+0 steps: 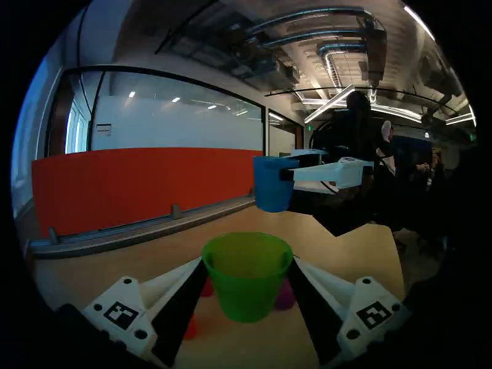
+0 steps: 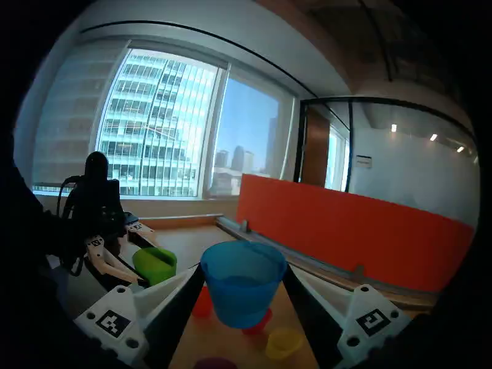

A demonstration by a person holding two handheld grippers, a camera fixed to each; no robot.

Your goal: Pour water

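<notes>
In the left gripper view my left gripper [image 1: 248, 280] is shut on an upright green cup [image 1: 248, 280], held above the wooden table [image 1: 344, 246]. Beyond it the right gripper [image 1: 284, 175] holds a blue cup [image 1: 273, 183] higher up, to the right. In the right gripper view my right gripper [image 2: 243, 289] is shut on that blue cup [image 2: 243, 289], upright, with water inside. The green cup [image 2: 154, 264] and the left gripper [image 2: 132, 261] show lower left, held by a person's hand.
Small red [image 2: 203, 302], yellow [image 2: 283, 342] and purple [image 2: 214, 363] cups sit on the table below the blue cup. An orange partition [image 2: 369, 237] with a metal rail [image 1: 141, 227] runs along the table's far edge. Large windows [image 2: 166, 123] lie behind.
</notes>
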